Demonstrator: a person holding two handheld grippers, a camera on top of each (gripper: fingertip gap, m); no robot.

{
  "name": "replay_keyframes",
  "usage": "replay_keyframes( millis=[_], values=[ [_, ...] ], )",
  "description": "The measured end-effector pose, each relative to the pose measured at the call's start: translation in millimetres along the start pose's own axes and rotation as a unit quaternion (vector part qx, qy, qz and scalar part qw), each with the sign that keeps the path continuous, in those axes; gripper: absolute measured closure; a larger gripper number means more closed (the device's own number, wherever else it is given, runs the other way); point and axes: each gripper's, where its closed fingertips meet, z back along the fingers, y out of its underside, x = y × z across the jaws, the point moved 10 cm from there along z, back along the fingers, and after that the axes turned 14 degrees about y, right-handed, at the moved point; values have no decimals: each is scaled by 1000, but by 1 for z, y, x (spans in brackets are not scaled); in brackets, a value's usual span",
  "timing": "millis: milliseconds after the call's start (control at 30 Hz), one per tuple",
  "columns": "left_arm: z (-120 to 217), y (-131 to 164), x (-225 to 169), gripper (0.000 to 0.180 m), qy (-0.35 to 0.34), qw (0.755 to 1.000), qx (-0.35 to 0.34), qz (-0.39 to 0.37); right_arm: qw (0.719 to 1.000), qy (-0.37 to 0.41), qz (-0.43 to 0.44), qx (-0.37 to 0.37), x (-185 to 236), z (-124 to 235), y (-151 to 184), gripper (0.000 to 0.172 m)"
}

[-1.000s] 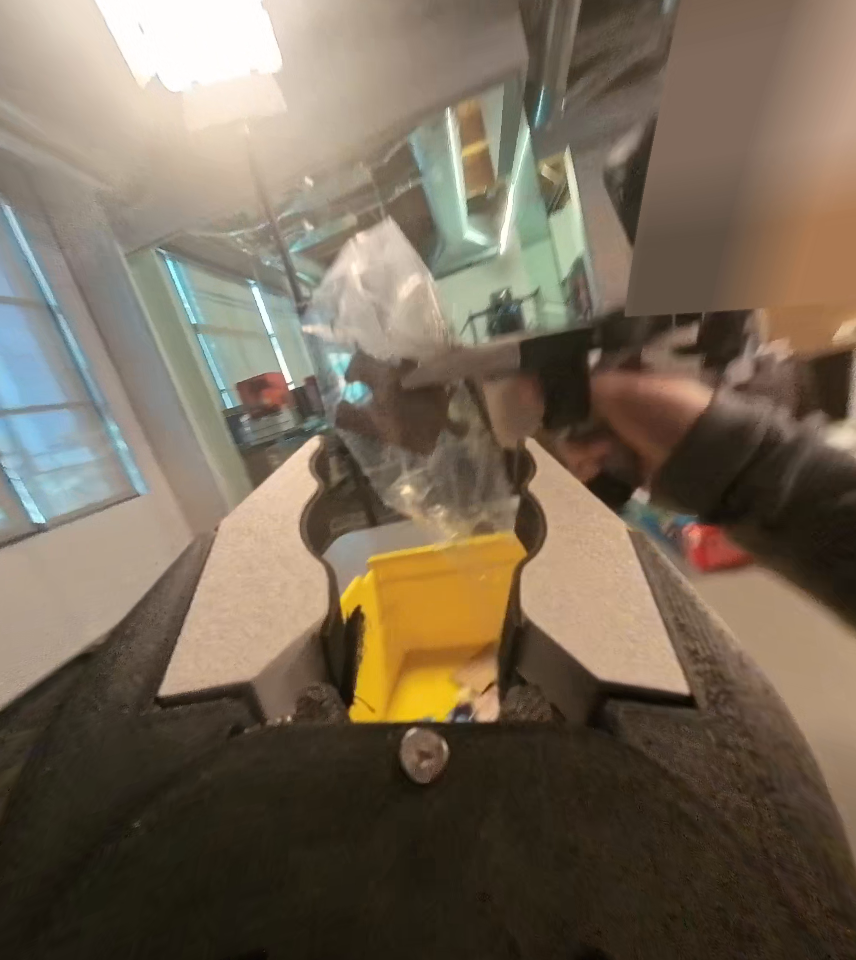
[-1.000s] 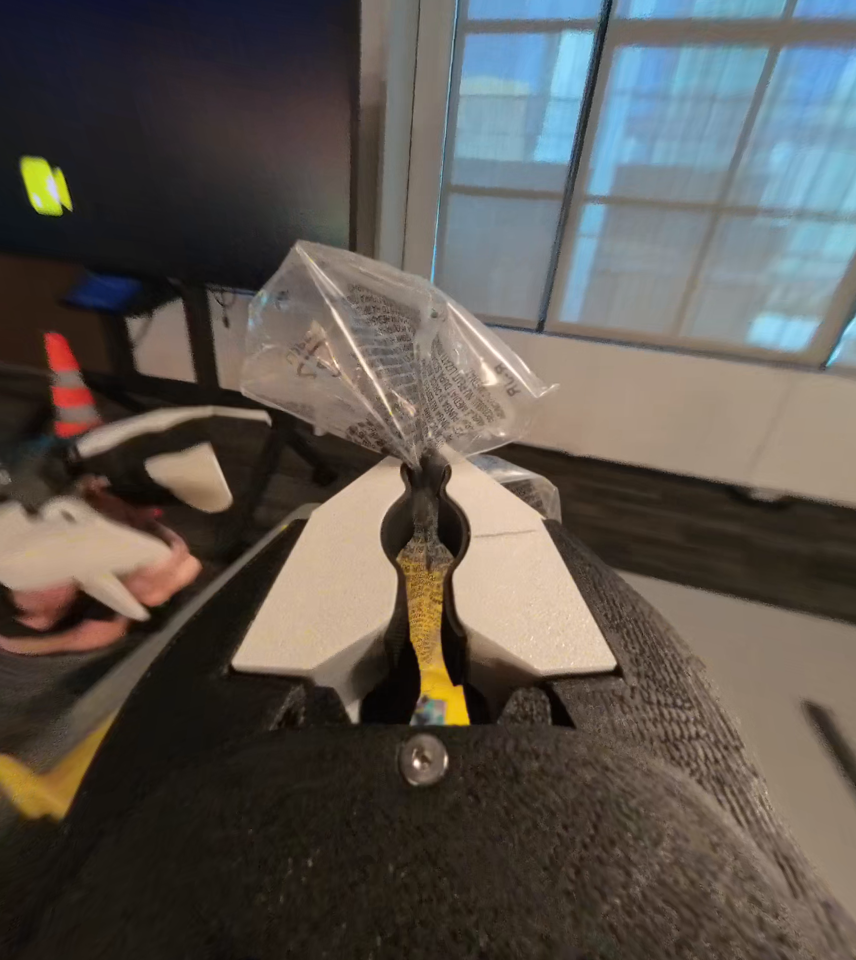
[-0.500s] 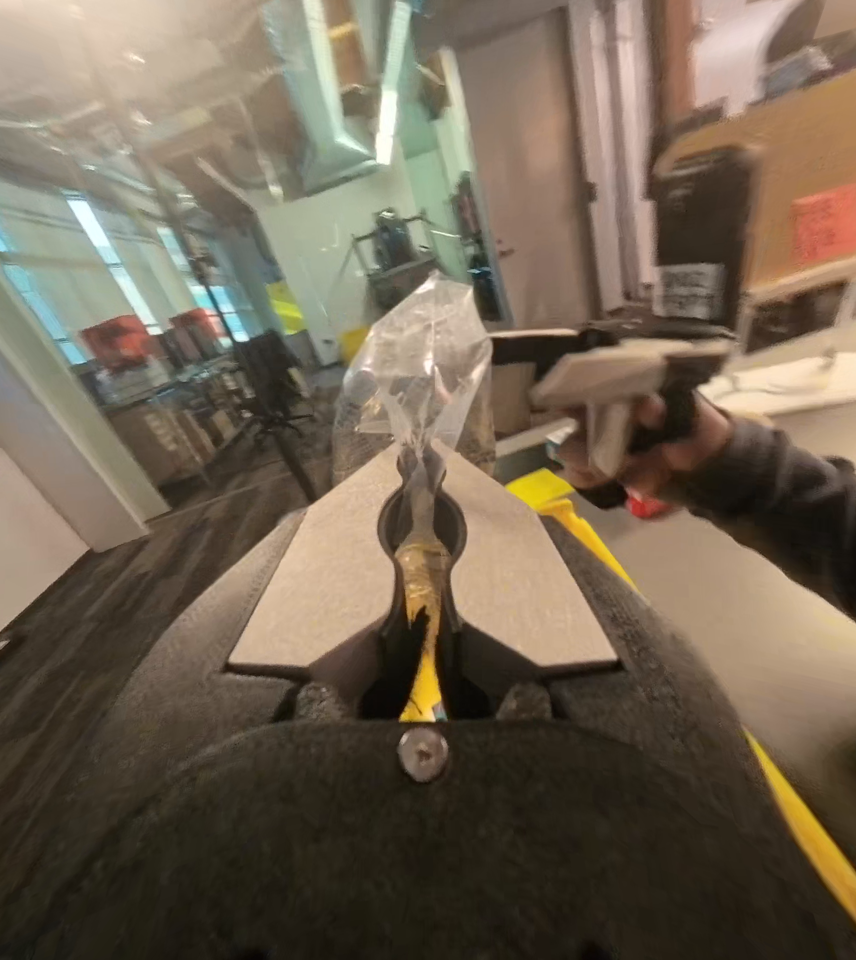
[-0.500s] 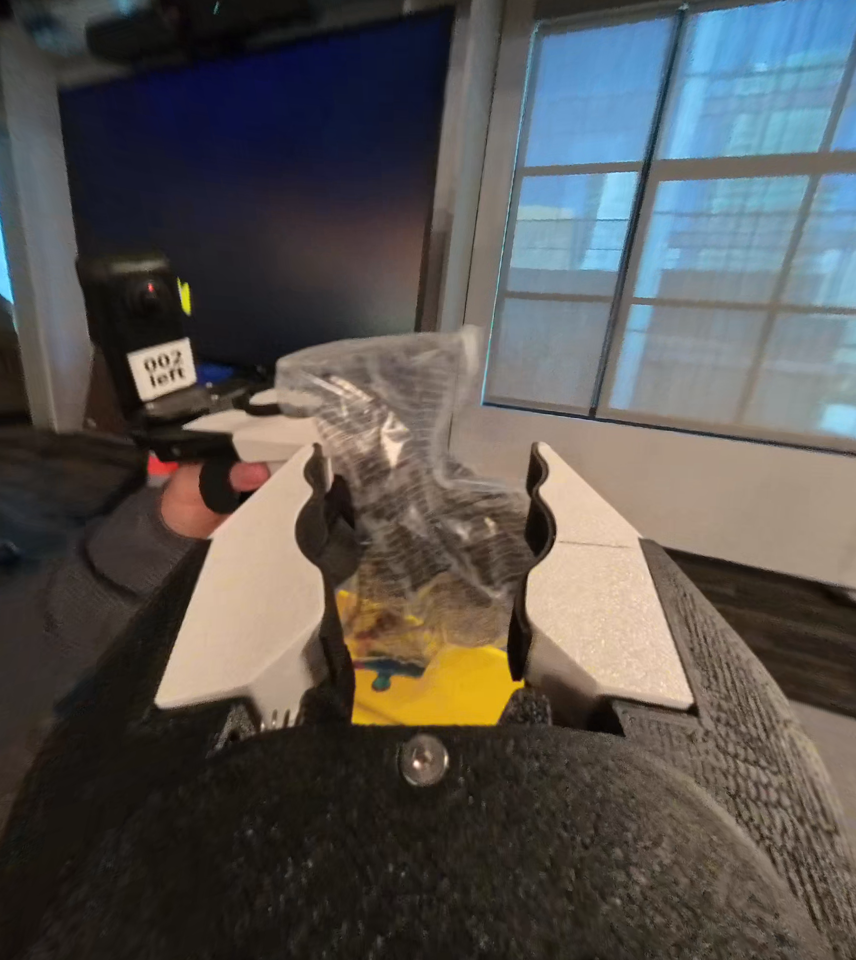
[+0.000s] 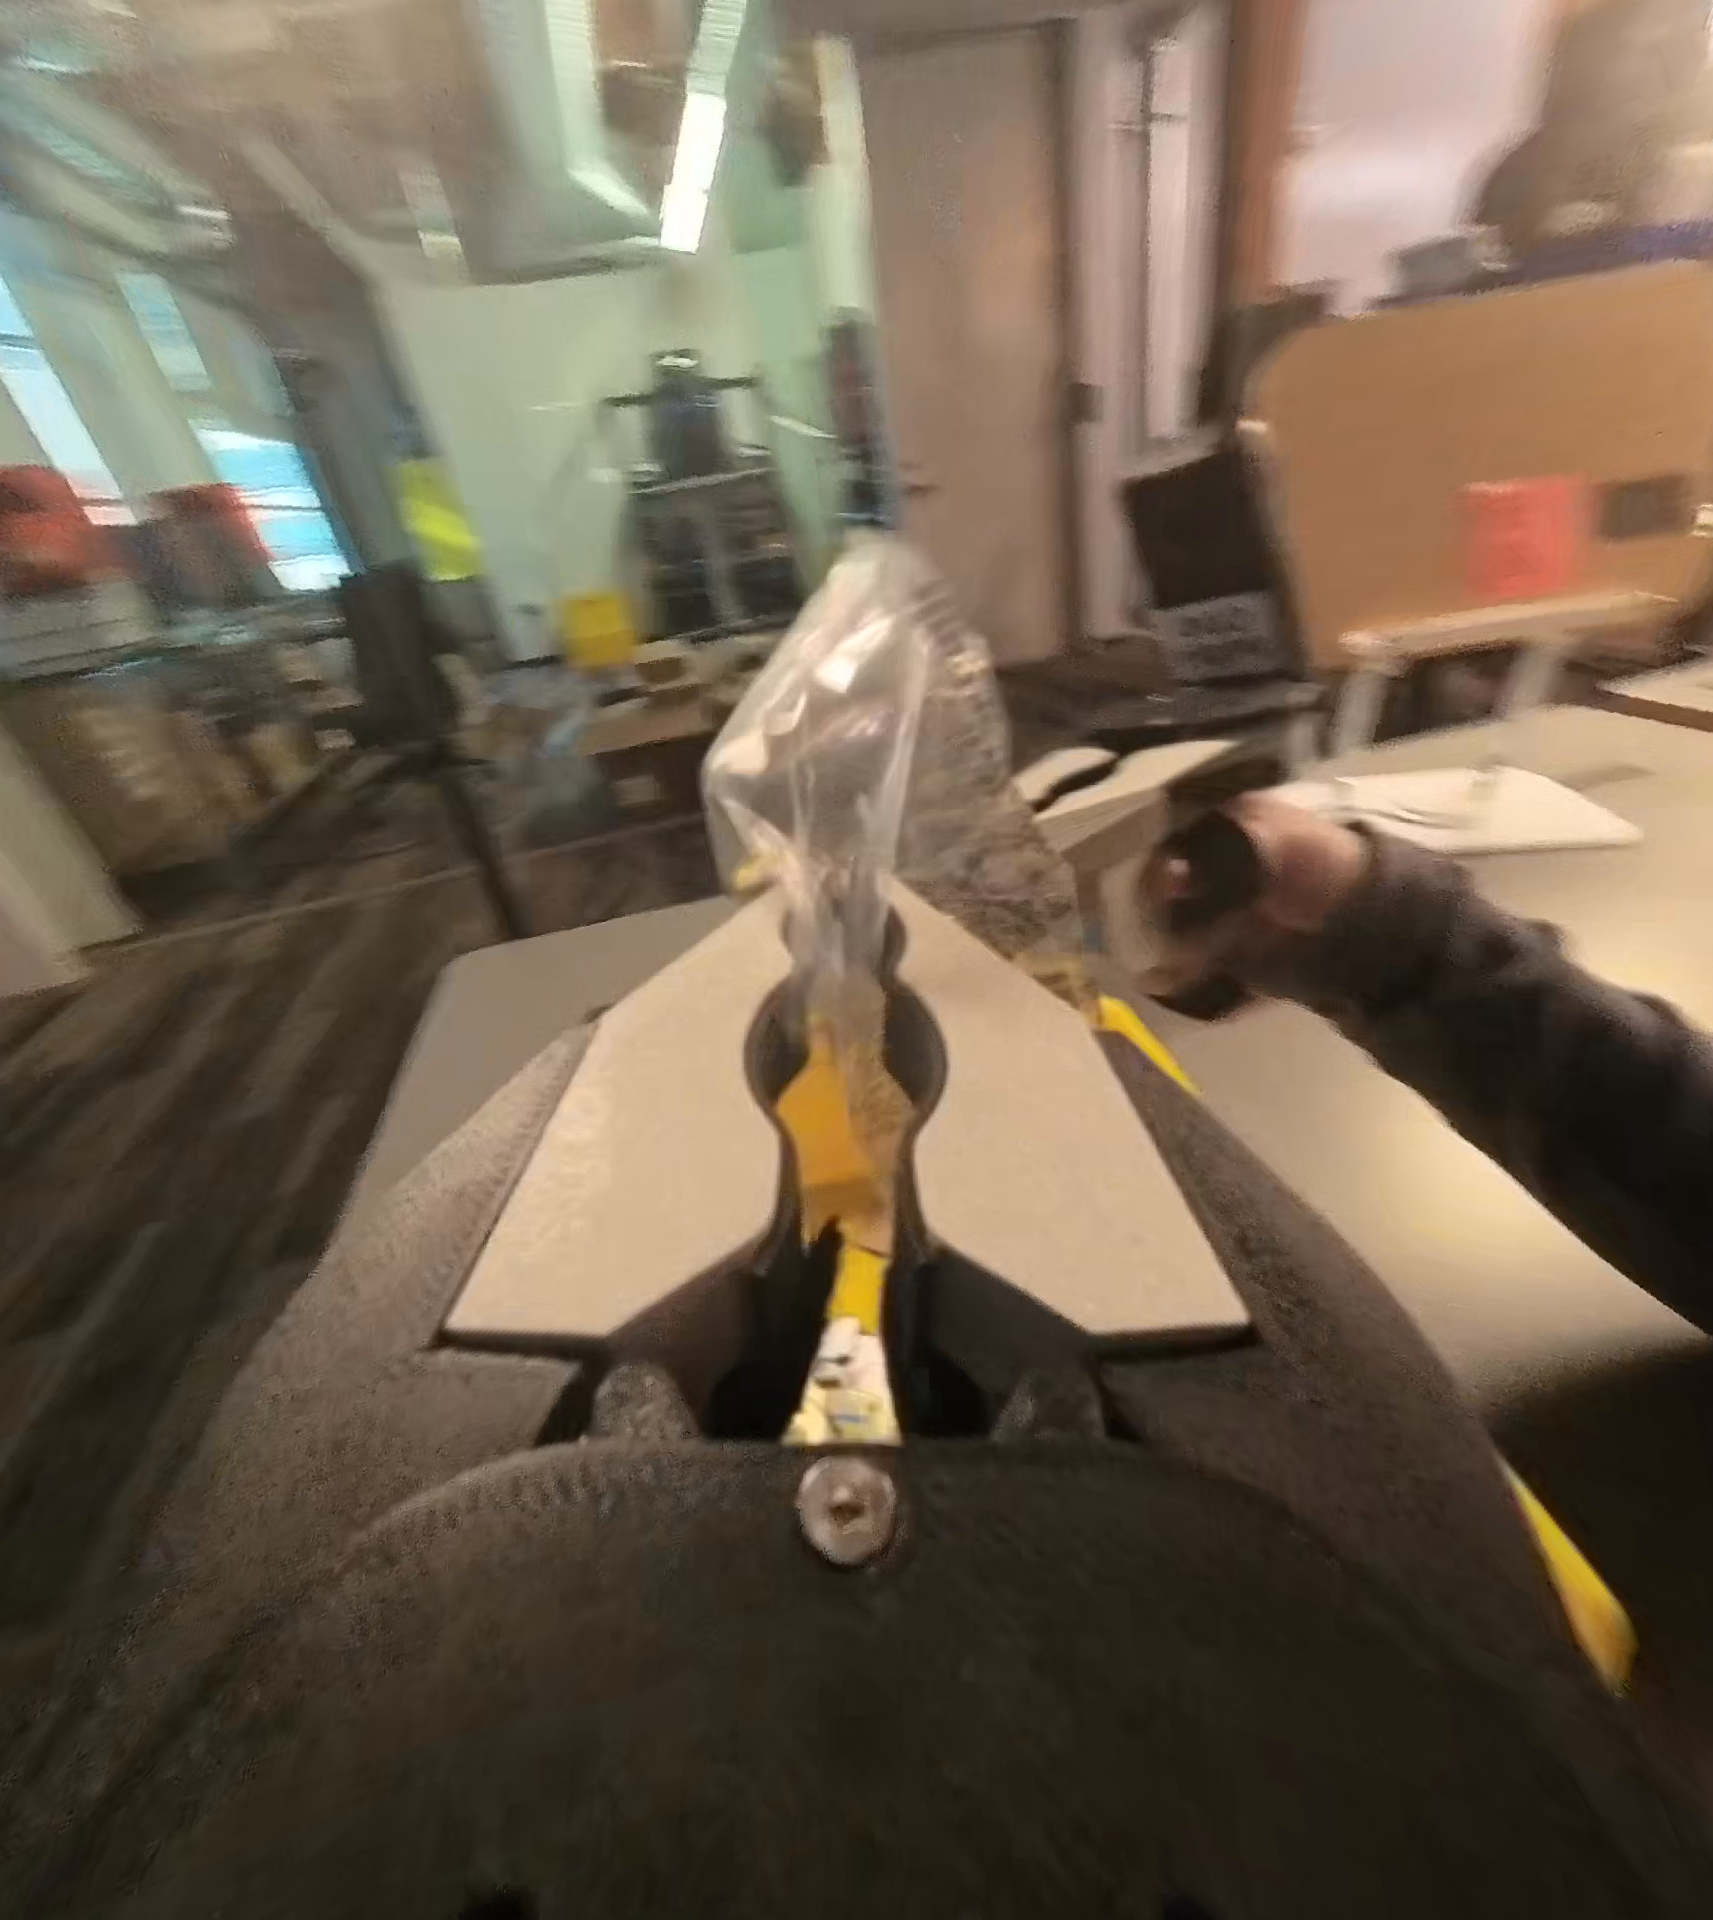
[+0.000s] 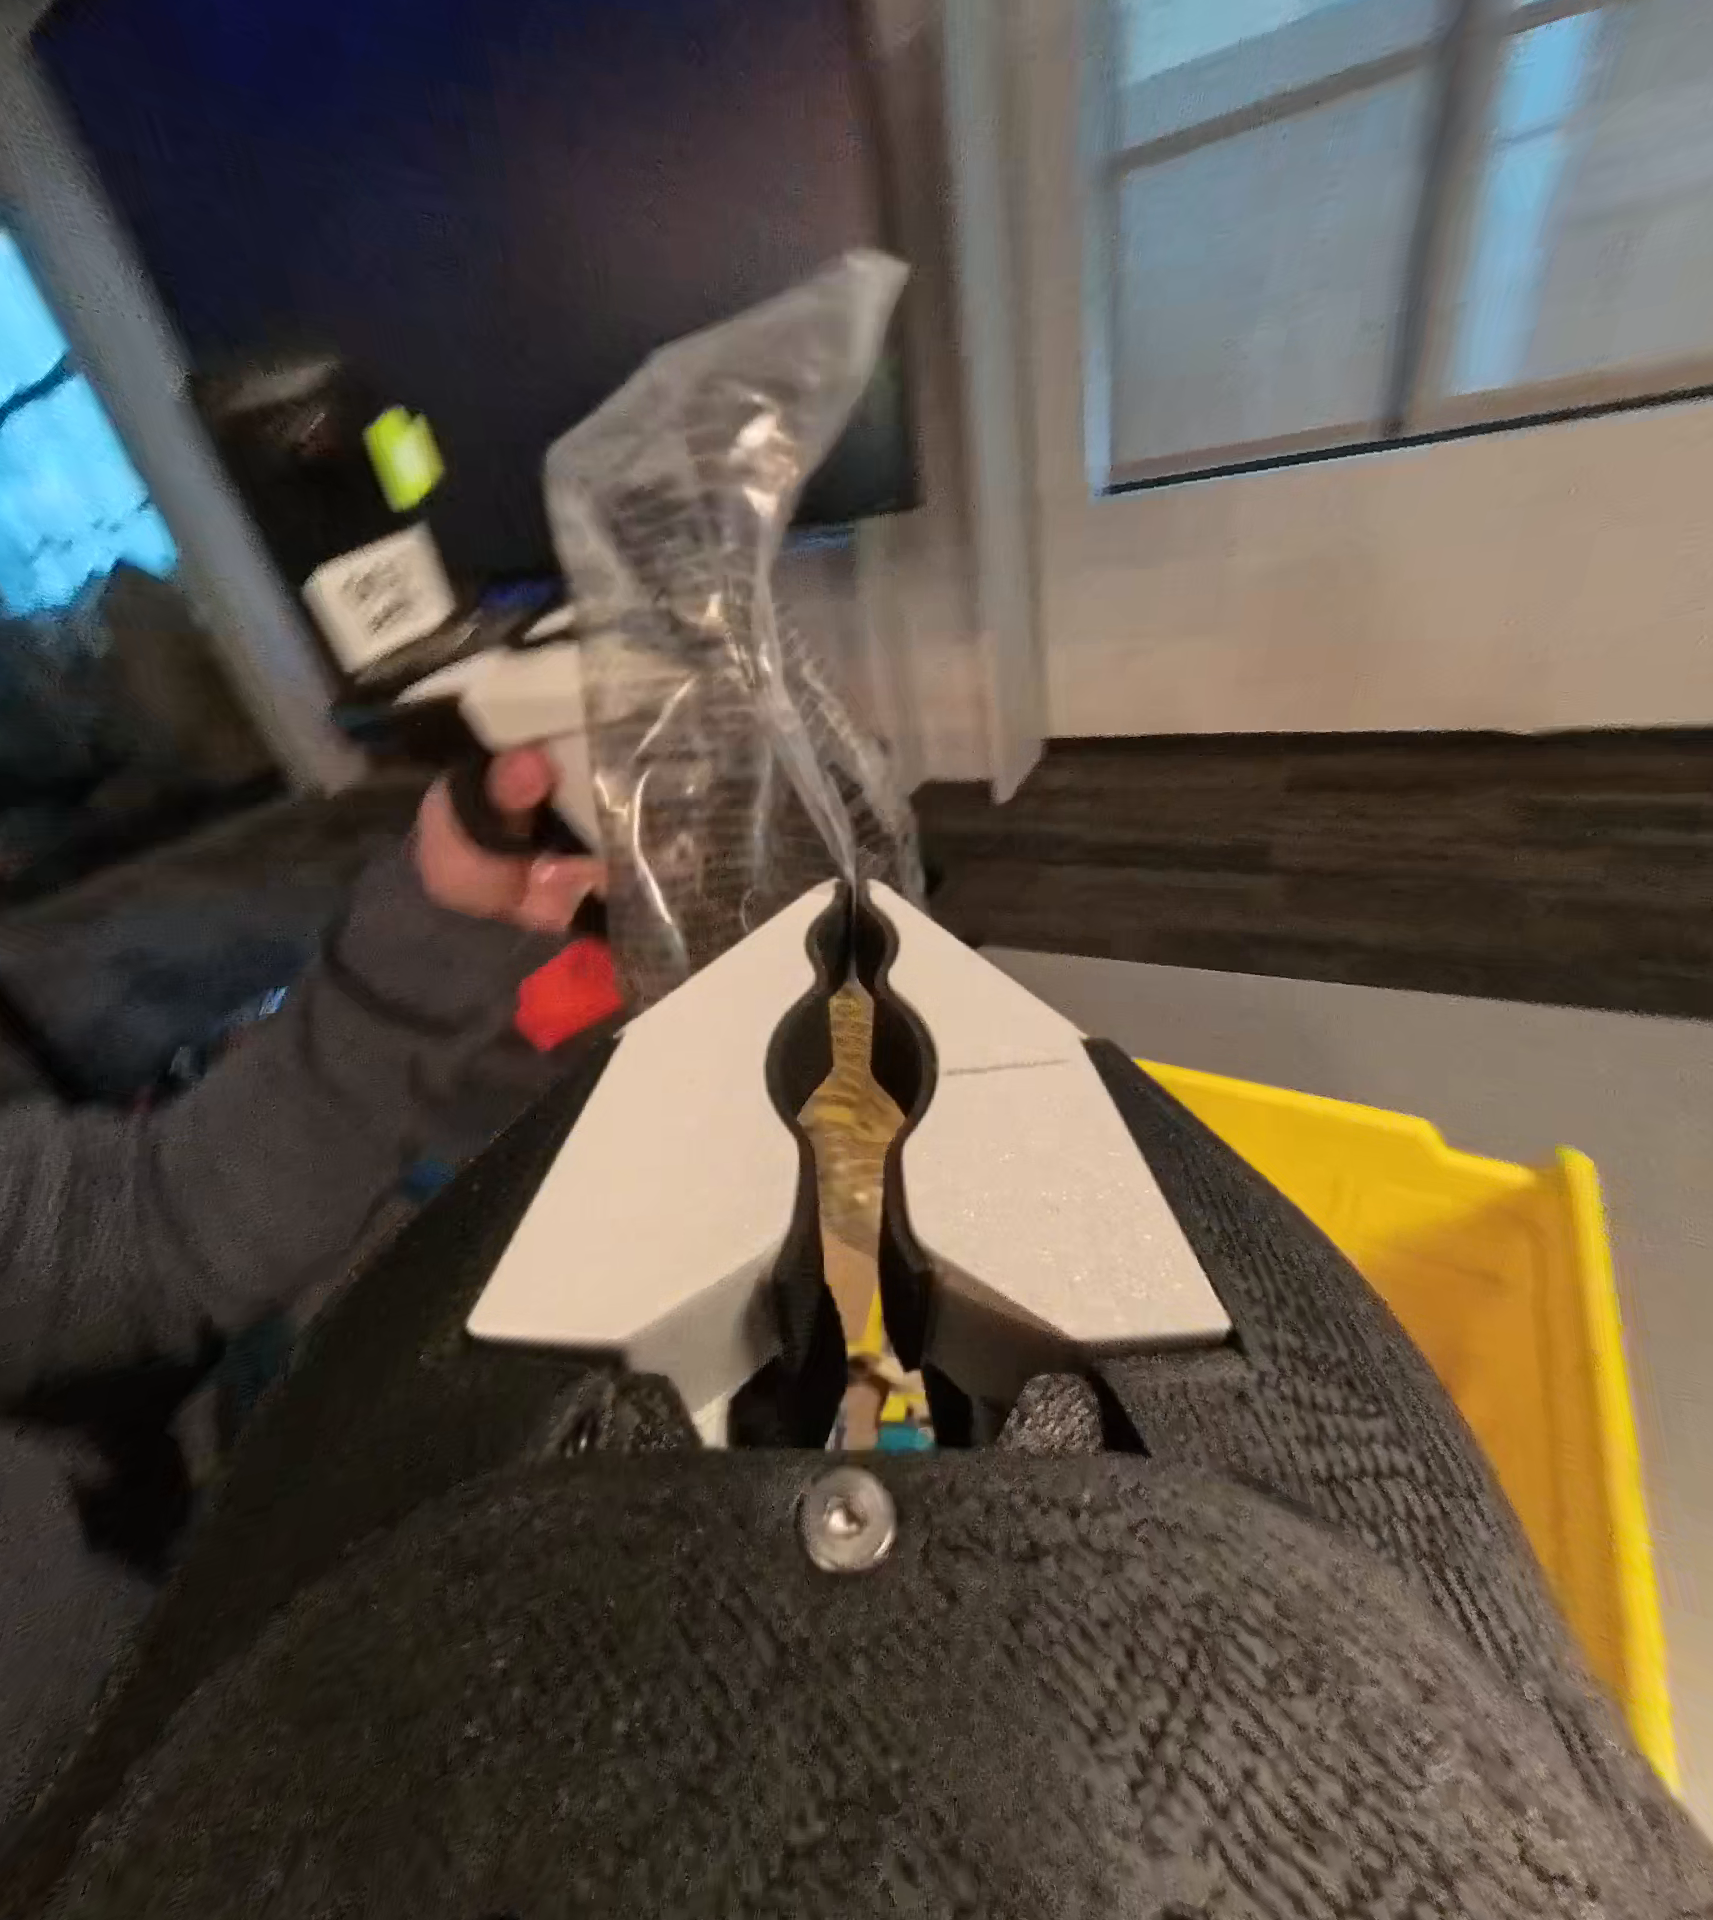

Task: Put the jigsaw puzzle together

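**Both grippers pinch one clear plastic bag above a yellow bin**

Office space with large windows (image 6: 1454,229) and a grey table (image 5: 1610,935) surrounds the scene, blurred in the left wrist view. At the left gripper (image 5: 844,914), the fingers are pressed together on a gathered fold of the clear plastic bag (image 5: 862,727), which fans out above the tips. On the right gripper (image 6: 850,904), the fingers are closed on another edge of the same bag (image 6: 717,582). A yellow bin (image 6: 1454,1247) sits below and just beside the right gripper. Each gripper is held by a hand (image 6: 488,862) in a dark sleeve.
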Motion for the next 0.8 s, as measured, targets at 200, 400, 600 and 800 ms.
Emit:
replay_keyframes(
  millis=[200, 400, 600, 800],
  values=[
    [16, 14, 15, 106, -51, 991, -90, 85, 996, 22, -86, -31, -14, 9, -2, 172],
    [-14, 31, 0, 111, 93, 991, -48, 88, 984, -53, -161, -48, -16, 11, -1, 172],
    [2, 24, 4, 180, 32, 991, -102, 80, 986, 8, -149, -75, -25, 28, -8, 172],
    [2, 35, 0, 178, 7, 979, -141, 147, 989, 95, -90, -68, -19, 36, -16, 172]
  ],
)
